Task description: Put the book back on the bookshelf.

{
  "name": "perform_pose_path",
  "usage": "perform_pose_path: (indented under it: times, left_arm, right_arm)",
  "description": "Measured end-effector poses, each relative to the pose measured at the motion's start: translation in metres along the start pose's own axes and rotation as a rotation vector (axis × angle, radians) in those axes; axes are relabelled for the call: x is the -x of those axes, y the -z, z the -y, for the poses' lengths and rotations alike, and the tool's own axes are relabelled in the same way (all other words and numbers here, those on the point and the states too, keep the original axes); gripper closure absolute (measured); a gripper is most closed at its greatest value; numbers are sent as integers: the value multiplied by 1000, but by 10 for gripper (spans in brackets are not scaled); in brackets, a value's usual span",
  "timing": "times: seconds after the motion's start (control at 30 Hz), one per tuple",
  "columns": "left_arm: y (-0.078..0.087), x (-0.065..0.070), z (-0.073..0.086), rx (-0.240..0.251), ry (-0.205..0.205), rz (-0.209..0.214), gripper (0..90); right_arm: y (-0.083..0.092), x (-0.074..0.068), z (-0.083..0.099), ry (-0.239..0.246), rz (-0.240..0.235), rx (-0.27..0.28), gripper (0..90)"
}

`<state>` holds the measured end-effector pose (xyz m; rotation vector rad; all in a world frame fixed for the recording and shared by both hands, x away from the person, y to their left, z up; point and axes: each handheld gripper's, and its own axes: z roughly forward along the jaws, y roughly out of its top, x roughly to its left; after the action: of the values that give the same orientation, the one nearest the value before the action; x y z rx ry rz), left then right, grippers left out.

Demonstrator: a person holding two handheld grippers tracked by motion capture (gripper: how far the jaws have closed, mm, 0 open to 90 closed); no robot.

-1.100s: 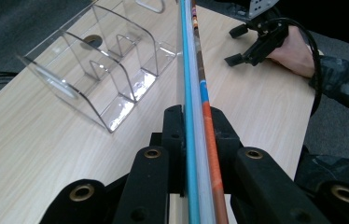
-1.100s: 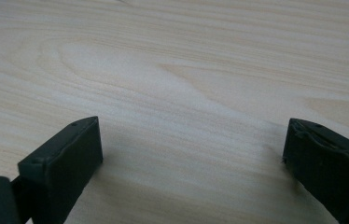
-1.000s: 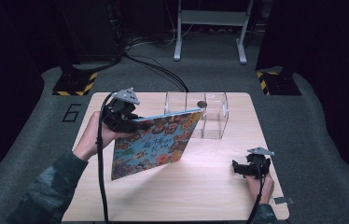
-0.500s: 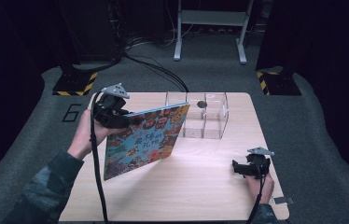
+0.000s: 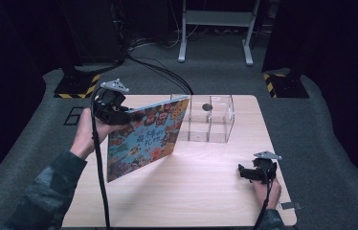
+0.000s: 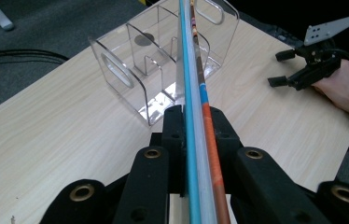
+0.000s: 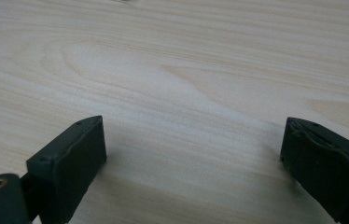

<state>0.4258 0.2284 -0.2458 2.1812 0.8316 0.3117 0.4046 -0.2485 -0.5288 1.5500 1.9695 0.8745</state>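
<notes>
A thin picture book with a colourful cover hangs tilted above the left half of the wooden table. My left gripper is shut on its upper left edge. In the left gripper view the book runs edge-on away from the jaws toward a clear acrylic organiser. That organiser, with dividers and handle cut-outs, stands at the table's far middle, just right of the book's top corner. My right gripper rests low at the table's right front, open, with only bare wood between its jaws.
Black cables trail over the grey floor behind the table. A metal stand and yellow-black striped floor plates sit farther back. The right gripper and its hand also appear far off in the left gripper view.
My left gripper has carried the book leftward and a little up, away from the organiser. The right gripper has stayed put.
</notes>
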Motion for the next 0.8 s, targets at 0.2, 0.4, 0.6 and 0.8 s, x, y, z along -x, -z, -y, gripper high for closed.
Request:
perform_pose_path:
  times: [0.2, 0.4, 0.6, 0.8]
  left_arm:
    - [-4, -3, -7, 13, 26, -20, 806]
    - [-7, -5, -15, 26, 44, -33, 806]
    - [-13, -7, -23, 41, 61, -50, 806]
    - [-21, -9, -29, 55, 82, -65, 805]
  right_arm:
    - [0, 1, 0, 6, -2, -3, 62]
    - [0, 1, 0, 6, -2, -3, 63]
    - [0, 1, 0, 5, -2, -2, 65]
    - [0, 1, 0, -4, -5, -2, 66]
